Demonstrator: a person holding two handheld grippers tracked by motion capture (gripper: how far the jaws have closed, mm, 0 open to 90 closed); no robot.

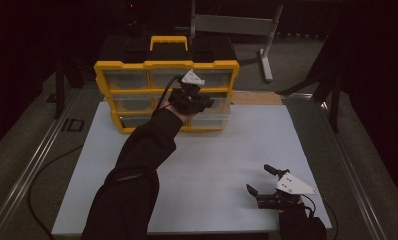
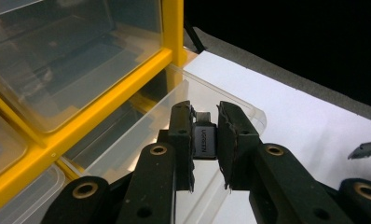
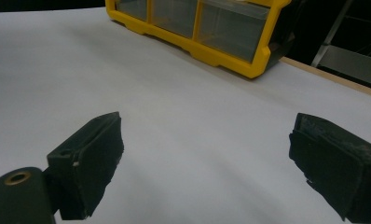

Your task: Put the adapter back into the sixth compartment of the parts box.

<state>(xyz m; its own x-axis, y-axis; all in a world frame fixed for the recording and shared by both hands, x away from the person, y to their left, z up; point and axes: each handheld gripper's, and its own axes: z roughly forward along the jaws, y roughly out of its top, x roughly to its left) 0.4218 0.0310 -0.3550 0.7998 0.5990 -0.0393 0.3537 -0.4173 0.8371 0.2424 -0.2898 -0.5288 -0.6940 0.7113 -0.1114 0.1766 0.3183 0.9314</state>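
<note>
Gripping adapter (image 2: 204, 141): left hand-held gripper (image 2: 205, 140) | open drawer (image 2: 230, 100) beneath | right hand-held gripper (image 3: 207, 163) wide, empty

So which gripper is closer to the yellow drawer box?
The left. The left gripper is right at the yellow drawer box, over a pulled-out clear drawer, pinching a small grey adapter. The right gripper sits far back at the table's near edge, open.

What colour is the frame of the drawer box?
Yellow frame of the plastic drawer organiser, with clear drawers; the high view shows it best.
</note>
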